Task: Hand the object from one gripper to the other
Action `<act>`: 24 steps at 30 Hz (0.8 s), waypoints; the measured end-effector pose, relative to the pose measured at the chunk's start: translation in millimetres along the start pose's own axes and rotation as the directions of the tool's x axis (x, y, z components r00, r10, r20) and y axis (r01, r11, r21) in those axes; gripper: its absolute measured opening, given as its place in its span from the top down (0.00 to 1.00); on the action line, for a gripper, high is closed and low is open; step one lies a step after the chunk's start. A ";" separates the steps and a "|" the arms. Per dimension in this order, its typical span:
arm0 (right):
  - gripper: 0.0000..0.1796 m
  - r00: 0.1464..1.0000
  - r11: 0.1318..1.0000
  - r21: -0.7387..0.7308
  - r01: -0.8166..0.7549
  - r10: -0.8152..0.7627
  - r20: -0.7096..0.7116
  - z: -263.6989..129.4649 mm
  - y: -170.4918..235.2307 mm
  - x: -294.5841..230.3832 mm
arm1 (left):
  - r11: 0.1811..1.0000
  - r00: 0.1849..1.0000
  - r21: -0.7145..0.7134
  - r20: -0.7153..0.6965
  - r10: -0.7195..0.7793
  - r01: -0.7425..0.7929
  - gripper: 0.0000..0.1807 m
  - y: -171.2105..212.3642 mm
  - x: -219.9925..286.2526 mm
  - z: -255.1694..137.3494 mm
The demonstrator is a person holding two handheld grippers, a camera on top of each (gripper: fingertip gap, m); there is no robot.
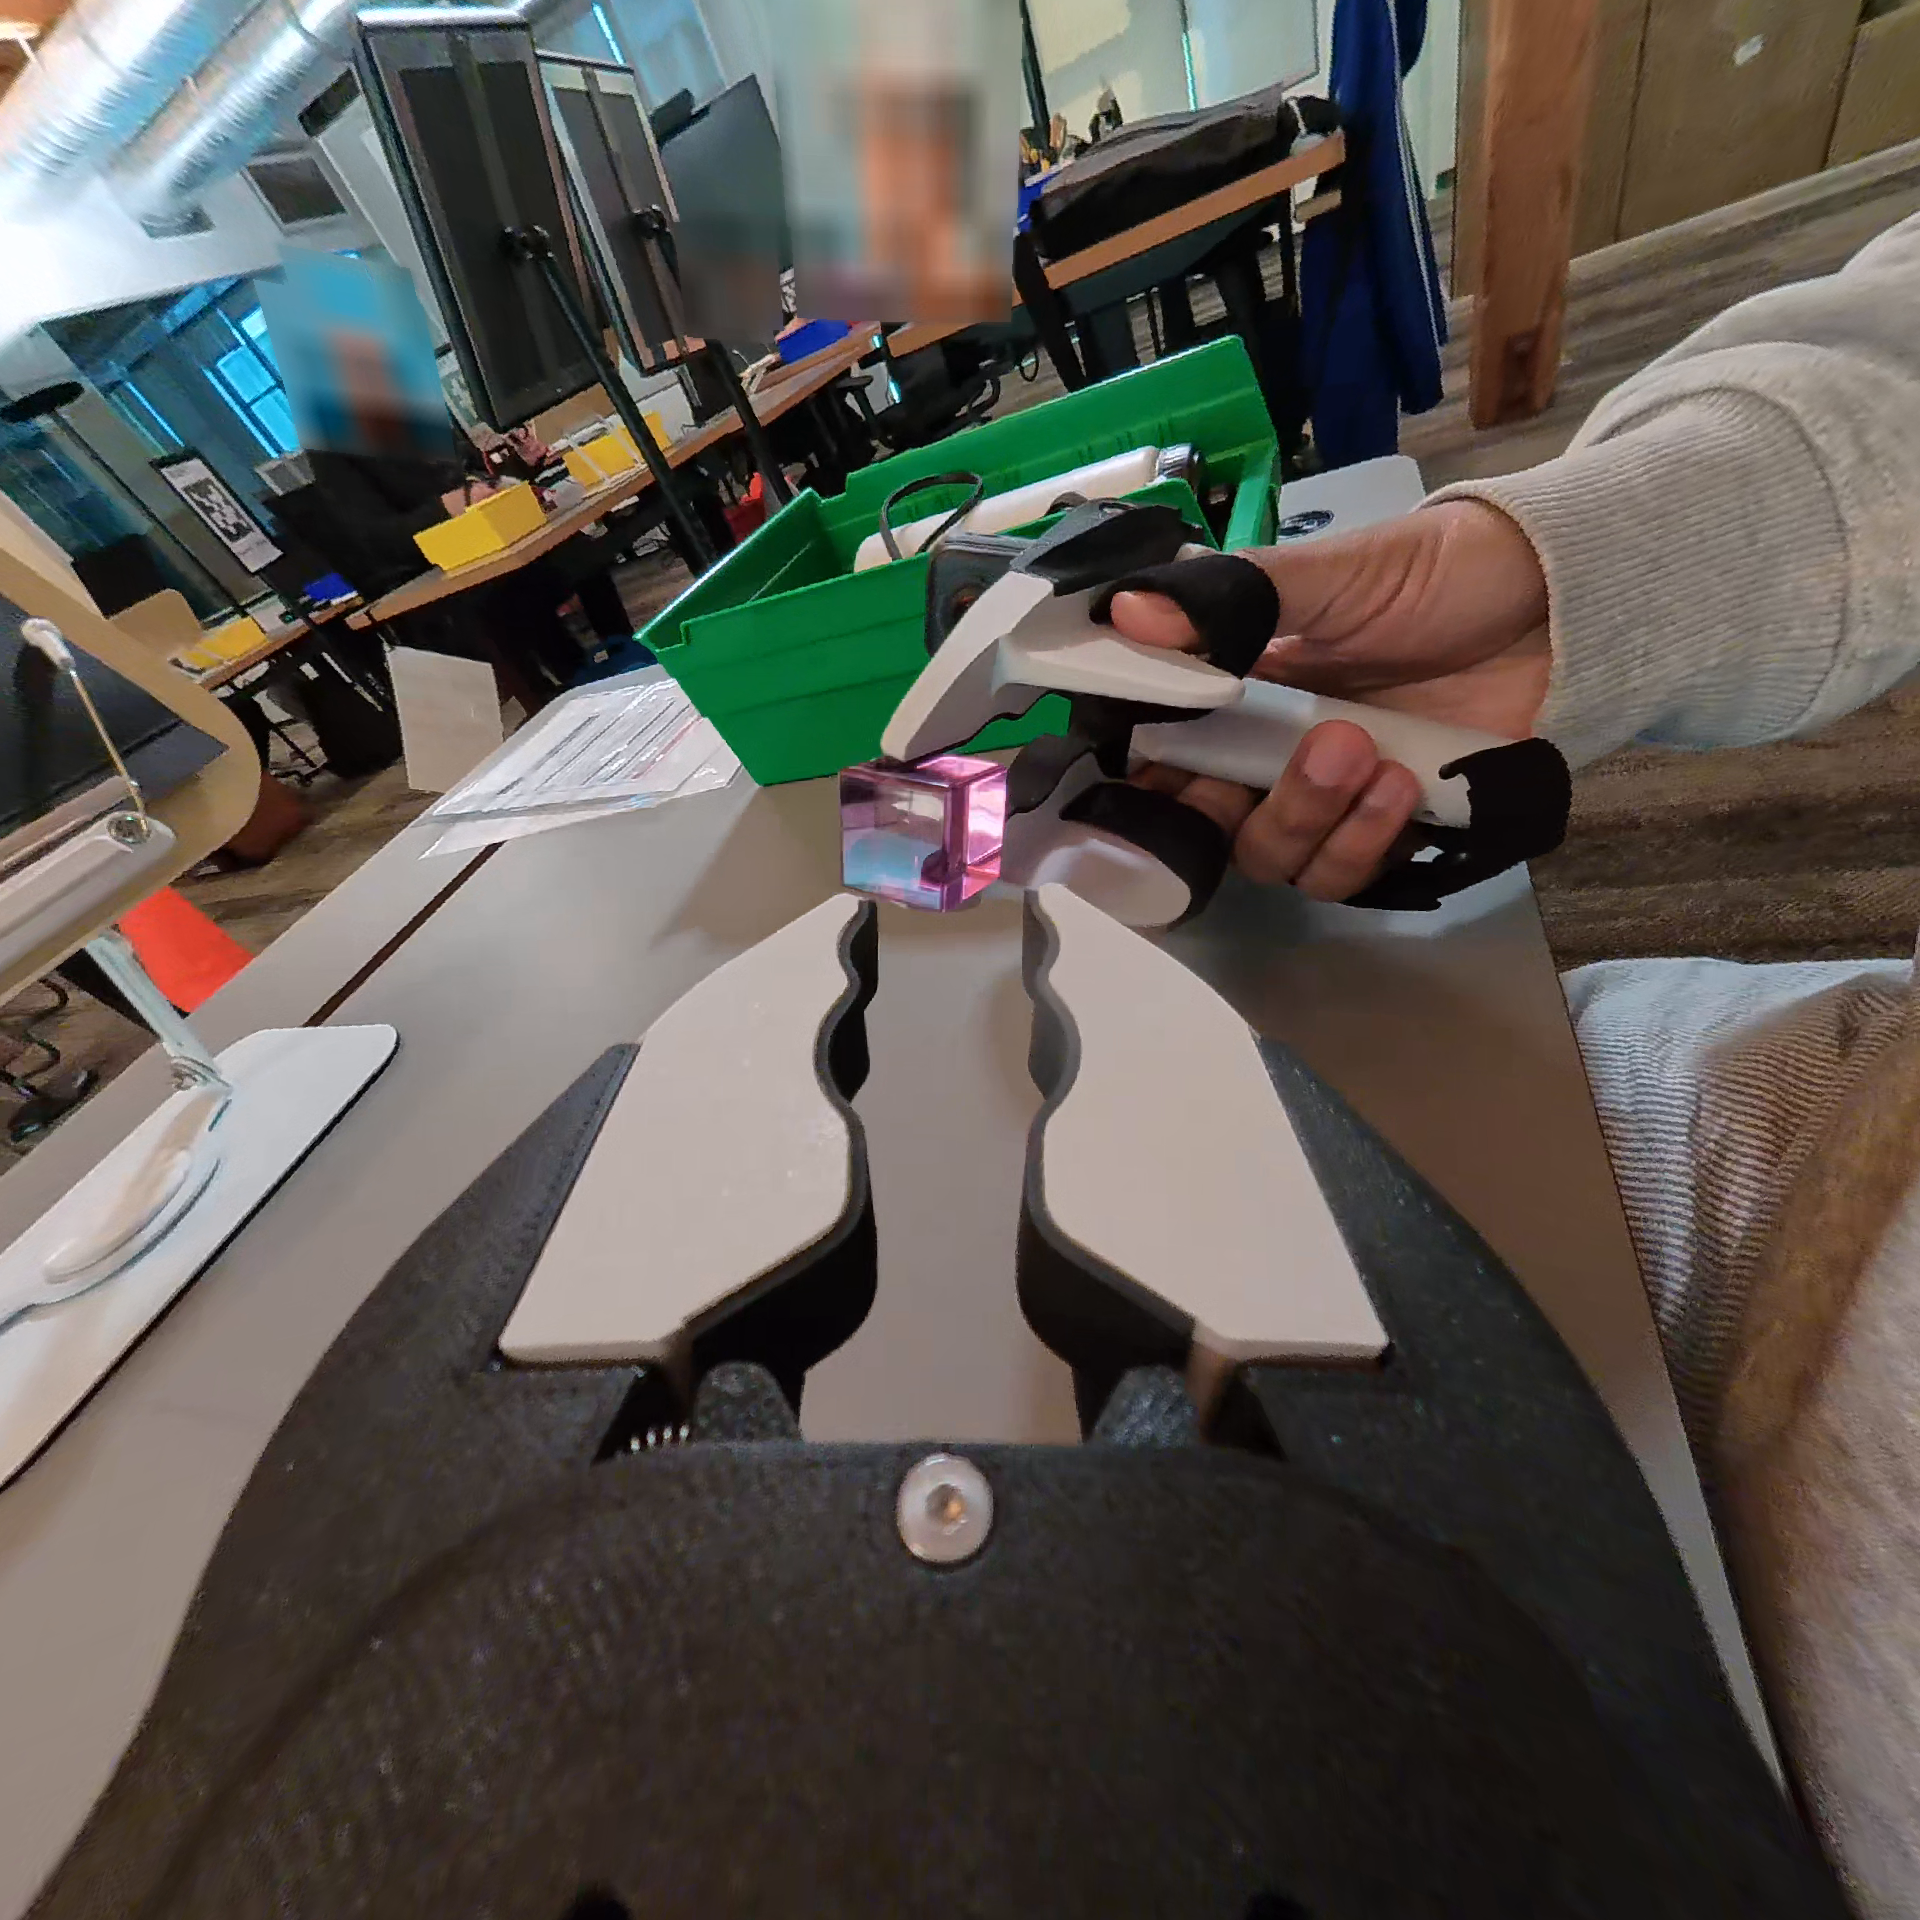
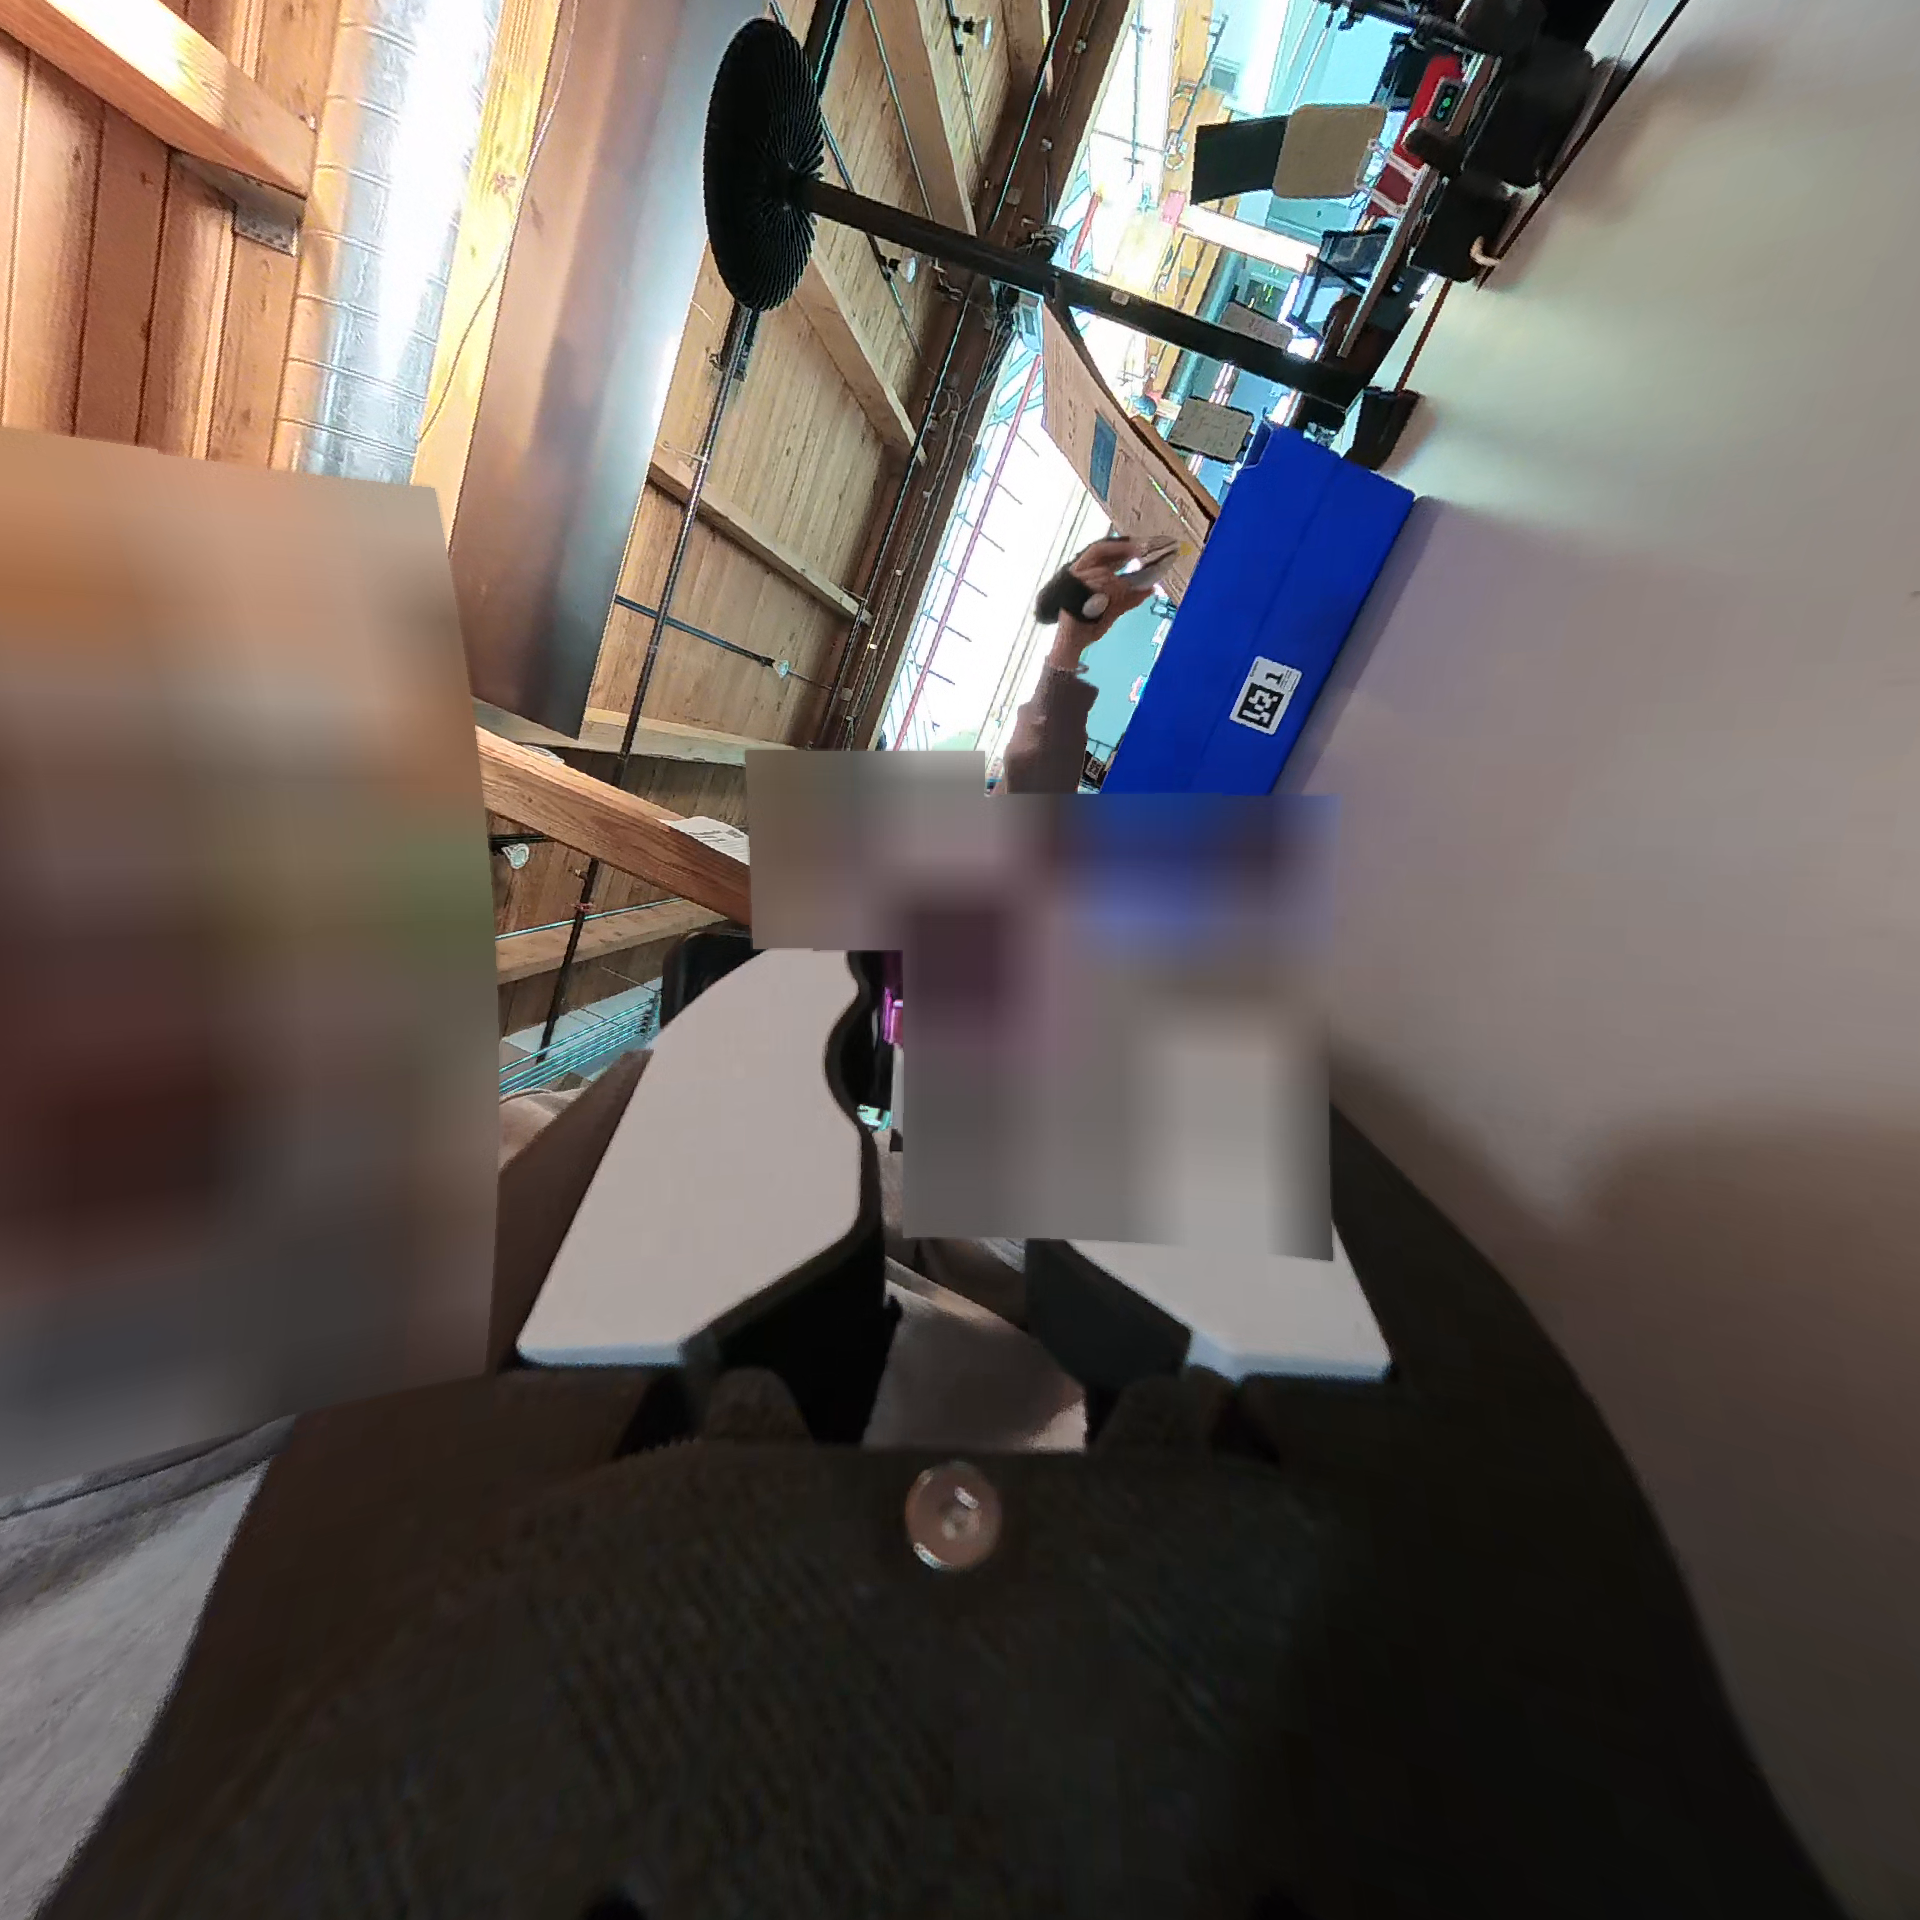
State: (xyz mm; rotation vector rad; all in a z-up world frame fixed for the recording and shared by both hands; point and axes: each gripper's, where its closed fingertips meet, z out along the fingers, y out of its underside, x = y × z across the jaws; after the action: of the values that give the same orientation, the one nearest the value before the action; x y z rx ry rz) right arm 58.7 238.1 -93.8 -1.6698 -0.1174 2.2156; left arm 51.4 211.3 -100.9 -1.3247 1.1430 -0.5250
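Observation:
A clear pink cube (image 1: 914, 831) hangs above the grey table (image 1: 582, 997), pinched between the two white fingers of my right gripper (image 1: 971, 816). That gripper comes in from the right, turned on its side, held by a hand (image 1: 1403, 644). My left gripper (image 1: 951, 914) is open and empty, its fingertips (image 1: 847, 920) just short of the cube and slightly below it. In the right wrist view a mosaic patch covers most of the jaws. Only the left finger (image 2: 727, 1143) and a pink sliver of the cube (image 2: 891, 1013) show.
A green bin (image 1: 790, 665) holding white tools stands just behind the cube. A clear plastic sleeve (image 1: 592, 748) lies to its left, and a white stand base (image 1: 239, 1101) sits at the left edge. A blue bin (image 2: 1278, 623) shows in the right wrist view. The tips of both grippers are at nearly the same place.

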 end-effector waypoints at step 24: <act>0.85 0.999 0.949 -0.315 -0.032 0.020 -0.042 2.4 42.5 7.5 | 0.999 0.973 -0.008 -0.225 -0.053 0.052 0.81 3.4 29.9 3.7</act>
State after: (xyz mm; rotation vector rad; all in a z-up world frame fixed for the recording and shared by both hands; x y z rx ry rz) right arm 44.7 201.4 -111.9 -1.8841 -0.4655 2.2773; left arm 65.7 188.5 -115.0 -1.3245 1.2960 -0.7271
